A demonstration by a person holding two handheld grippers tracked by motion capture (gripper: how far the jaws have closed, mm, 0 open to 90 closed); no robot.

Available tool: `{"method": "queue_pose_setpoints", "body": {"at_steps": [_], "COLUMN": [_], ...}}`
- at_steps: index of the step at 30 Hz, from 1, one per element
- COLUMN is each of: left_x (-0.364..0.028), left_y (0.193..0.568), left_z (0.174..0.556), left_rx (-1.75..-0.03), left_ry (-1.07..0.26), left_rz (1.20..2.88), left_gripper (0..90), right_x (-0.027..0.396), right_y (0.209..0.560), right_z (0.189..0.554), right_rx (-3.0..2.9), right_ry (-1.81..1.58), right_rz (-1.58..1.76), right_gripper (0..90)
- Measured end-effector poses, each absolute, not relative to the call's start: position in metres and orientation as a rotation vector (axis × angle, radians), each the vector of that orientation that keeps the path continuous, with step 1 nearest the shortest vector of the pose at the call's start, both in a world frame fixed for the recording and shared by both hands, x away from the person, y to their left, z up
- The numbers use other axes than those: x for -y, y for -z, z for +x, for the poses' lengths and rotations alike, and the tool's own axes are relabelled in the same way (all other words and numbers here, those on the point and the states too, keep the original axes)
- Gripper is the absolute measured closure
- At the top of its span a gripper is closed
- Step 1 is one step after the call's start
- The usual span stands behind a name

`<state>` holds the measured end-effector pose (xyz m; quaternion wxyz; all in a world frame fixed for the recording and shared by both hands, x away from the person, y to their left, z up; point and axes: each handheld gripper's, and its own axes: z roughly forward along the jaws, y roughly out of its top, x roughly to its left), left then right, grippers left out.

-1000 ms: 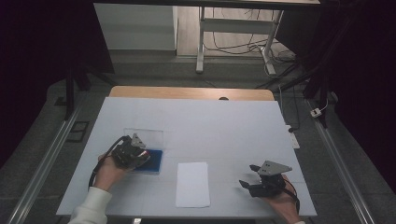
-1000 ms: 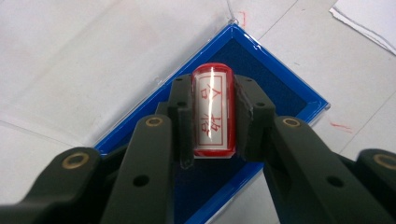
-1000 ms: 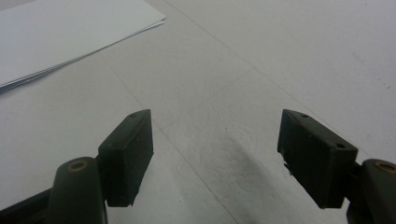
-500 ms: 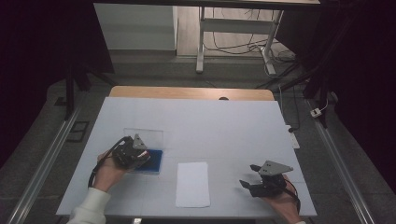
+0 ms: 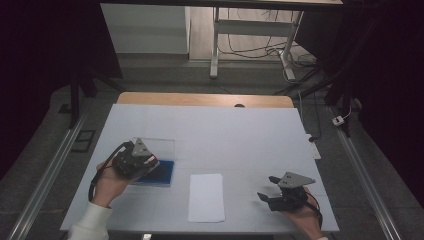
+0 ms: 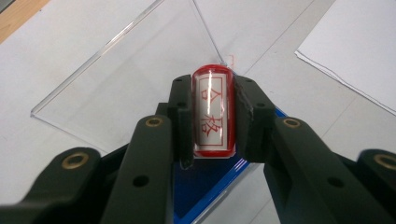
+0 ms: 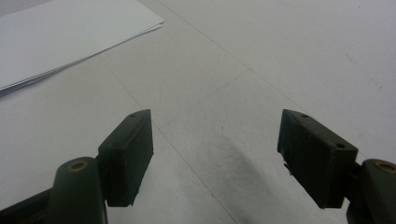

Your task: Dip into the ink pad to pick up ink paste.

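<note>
A: Item under inspection?

B: Red stamp, cylinder-shaped, white label with red characters on its face. Clamped between the two black jaws of the left gripper, pinched on both sides. Held above the blue ink pad.

A: Position relative to that pad?

B: Directly over its near part in the left gripper view; contact with the pad surface cannot be told. Seen from the high view, left gripper over the left half of the blue ink pad, left hand wrapped round the gripper body, white sleeve below it.

A: Around the pad?

B: Clear lid lying open and flat just behind the pad, joined along its far edge. In the high view, clear lid on the far side of the pad. White sheet of paper just right of the pad, apart from it, flat on the white table cover. Same paper at the upper right in the left gripper view.

A: Right gripper?

B: Well right of the pad, beyond the paper, near the table's front edge. Jaws spread wide, nothing between them. Bare table cover beneath; paper stack at the upper left of that view. Right hand underneath the gripper.

A: Farther out?

B: Wooden table edge showing beyond the far rim of the cover.
</note>
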<state>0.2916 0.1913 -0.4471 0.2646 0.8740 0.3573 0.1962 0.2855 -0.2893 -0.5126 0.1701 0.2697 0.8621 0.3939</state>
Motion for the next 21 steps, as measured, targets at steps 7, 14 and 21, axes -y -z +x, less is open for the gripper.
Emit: {"method": "queue_pose_setpoints", "body": {"at_steps": [7, 14, 21], "left_x": [-0.196, -0.199, -0.199], "left_y": [0.451, 0.453, 0.461], "left_z": [0.294, 0.295, 0.299], "left_rx": [-0.985, -1.004, -1.017], "left_ry": [-0.513, -0.51, -0.482], "left_rz": [2.364, 2.359, 2.381], "left_gripper": [70.1, 70.1, 70.1], "right_x": [0.29, 0.29, 0.29], "right_y": [0.513, 0.513, 0.513], "right_z": [0.285, 0.286, 0.286], "right_rx": [-2.449, -2.448, -2.449], "right_ry": [-1.121, -1.127, -1.126], "right_rz": [0.768, 0.767, 0.767], "right_gripper": [26.9, 26.9, 26.9]}}
